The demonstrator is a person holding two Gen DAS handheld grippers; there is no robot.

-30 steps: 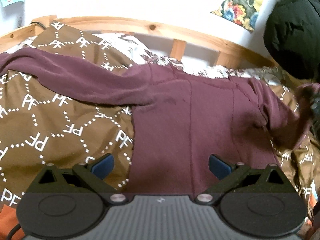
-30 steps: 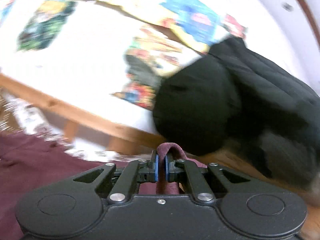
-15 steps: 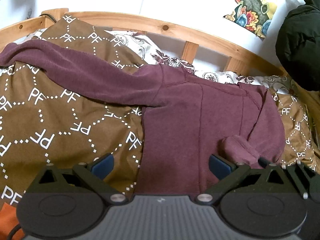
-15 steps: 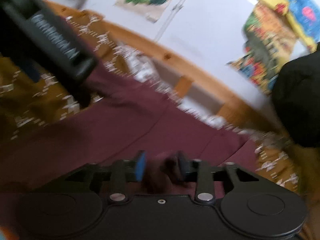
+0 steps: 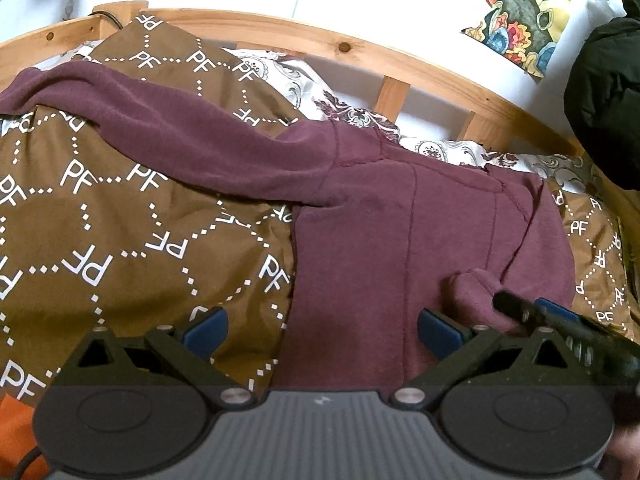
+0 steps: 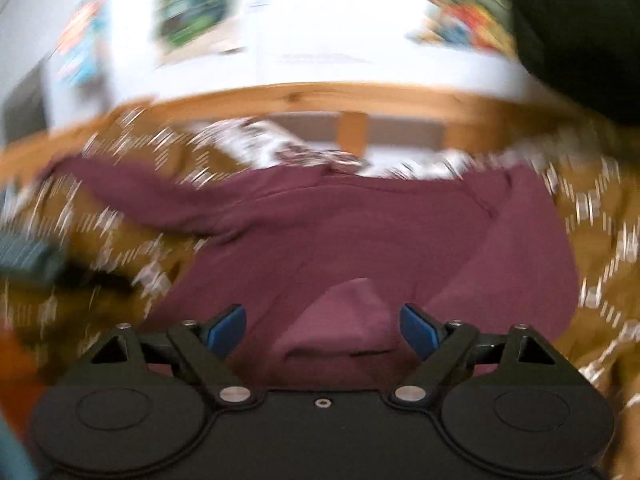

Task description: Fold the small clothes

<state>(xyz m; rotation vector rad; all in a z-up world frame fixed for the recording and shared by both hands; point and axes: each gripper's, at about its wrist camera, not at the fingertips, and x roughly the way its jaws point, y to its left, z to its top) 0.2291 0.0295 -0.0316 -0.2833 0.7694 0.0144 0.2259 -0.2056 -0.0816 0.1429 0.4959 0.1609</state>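
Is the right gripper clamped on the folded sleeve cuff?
No: the right gripper is wide open, and the maroon sleeve cuff lies loose on the sweater's body between its blue pads.

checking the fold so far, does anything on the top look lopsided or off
Yes: one sleeve lies stretched out to the left across the brown blanket, while the other sleeve is folded in on the body, so the maroon top looks lopsided.
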